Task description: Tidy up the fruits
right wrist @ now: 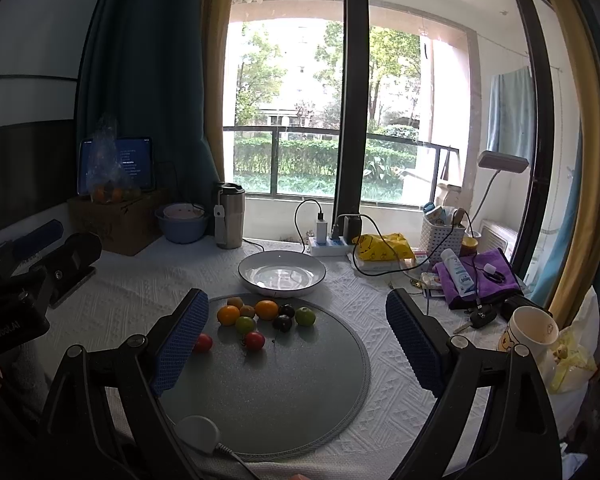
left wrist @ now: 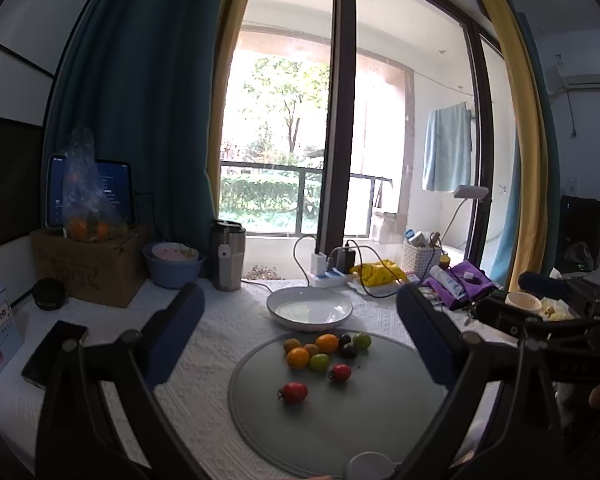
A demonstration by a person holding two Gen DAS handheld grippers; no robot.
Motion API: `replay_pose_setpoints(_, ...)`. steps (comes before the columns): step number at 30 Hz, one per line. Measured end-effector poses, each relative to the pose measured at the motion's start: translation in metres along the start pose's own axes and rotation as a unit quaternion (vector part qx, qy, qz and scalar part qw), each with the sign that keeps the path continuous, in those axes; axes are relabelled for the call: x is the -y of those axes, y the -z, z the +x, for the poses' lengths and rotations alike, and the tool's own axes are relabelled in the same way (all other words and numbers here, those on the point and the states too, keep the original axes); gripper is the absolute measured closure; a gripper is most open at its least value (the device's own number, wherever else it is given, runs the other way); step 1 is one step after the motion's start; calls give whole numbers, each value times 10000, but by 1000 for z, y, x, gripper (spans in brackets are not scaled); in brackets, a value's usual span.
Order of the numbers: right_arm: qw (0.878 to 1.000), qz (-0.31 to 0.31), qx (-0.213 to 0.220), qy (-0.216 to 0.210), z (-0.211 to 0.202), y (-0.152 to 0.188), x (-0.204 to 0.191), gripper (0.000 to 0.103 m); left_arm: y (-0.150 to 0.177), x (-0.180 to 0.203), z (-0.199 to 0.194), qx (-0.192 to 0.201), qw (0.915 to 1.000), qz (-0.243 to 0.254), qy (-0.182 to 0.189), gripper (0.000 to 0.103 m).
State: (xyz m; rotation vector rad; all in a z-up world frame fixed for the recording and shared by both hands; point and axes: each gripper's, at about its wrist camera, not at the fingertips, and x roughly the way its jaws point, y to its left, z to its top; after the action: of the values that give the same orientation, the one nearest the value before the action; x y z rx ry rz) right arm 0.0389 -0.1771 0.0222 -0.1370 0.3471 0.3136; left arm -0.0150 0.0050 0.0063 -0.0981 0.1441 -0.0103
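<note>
Small tomatoes (right wrist: 256,318), red, orange, green and dark, cluster at the far edge of the round grey mat (right wrist: 300,392). A white plate (right wrist: 282,273) touches that edge. Both the left gripper (left wrist: 300,336) and right gripper (right wrist: 298,338) hover released, holding nothing.

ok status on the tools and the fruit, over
Left tool open, right tool open, both empty. Cherry tomatoes loose on grey mat; white plate behind, bare. Path unobstructed.
</note>
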Motion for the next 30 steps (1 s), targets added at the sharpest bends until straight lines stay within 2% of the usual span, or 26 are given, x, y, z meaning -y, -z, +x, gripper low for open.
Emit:
replay_pose_setpoints(7, 10000, 6, -39, -25, 4, 1, 1, 10, 2, 2, 1, -56, 10000, 70, 34, 5)
replay_pose_setpoints(13, 9998, 21, -189, -48, 19, 5, 3, 10, 10, 3, 17, -361, 9993, 121, 35, 5)
replay_pose_setpoints(21, 9985, 93, -544, -43, 50, 17, 10, 10, 34, 7, 57, -1138, 9934, 129, 59, 5)
replay_pose_setpoints(30, 9930, 153, -1173, -69, 94, 39, 14, 10, 72, 7, 108, -2108, 9772, 252, 4, 5)
